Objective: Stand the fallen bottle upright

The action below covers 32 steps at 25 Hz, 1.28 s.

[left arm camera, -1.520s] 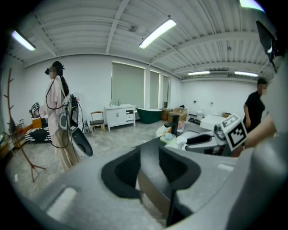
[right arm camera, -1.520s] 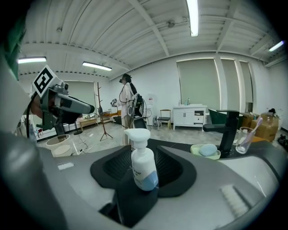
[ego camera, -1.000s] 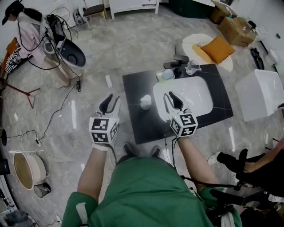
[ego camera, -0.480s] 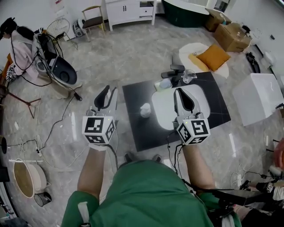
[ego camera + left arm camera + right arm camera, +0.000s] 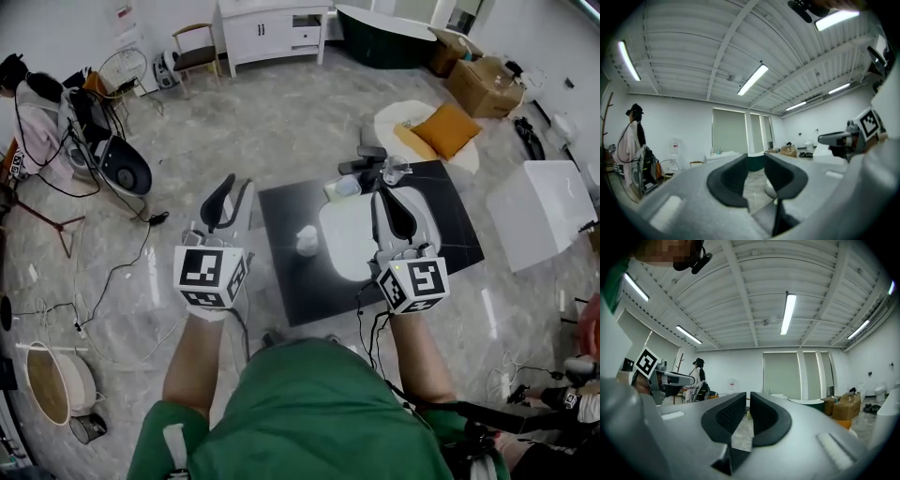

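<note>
A small white bottle sits on the black countertop, left of the white basin; from above it looks to be standing on its base. Both grippers hover high above the counter, pointing level, and neither touches the bottle. My left gripper is left of the bottle, jaws open and empty. My right gripper hangs over the basin, its jaws shut with only a thin slit and nothing between them.
A faucet, a glass and a small dish stand at the counter's far edge. Cables run over the marble floor on the left. A white box is to the right, and an orange cushion lies beyond.
Both grippers have risen toward the camera, away from the counter. The right gripper's jaws, open a second ago, have closed. The bottle has not moved.
</note>
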Tool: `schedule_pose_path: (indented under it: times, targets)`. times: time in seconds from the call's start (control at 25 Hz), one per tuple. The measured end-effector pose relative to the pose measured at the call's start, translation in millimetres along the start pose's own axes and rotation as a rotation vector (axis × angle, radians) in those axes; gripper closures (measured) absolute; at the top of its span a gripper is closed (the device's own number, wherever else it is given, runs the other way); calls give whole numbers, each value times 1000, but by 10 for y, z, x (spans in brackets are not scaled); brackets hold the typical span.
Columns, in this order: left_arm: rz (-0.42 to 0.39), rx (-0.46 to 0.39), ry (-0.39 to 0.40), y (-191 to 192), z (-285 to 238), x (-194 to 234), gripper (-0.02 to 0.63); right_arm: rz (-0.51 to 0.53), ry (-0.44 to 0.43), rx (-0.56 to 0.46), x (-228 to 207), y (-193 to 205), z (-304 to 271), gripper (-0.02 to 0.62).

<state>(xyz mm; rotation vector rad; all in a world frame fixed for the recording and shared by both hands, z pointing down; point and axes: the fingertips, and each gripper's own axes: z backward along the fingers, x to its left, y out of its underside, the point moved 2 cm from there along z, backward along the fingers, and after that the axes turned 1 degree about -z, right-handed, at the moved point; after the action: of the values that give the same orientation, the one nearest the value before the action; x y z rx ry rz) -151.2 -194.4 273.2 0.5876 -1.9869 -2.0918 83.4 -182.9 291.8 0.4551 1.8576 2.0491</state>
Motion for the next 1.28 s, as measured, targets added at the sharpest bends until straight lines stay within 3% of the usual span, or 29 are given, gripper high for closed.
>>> schedule_pose_path:
  times: [1.28]
  targets:
    - [40, 29, 29, 228, -230, 13, 505, 3, -18, 22, -84, 202, -197, 570]
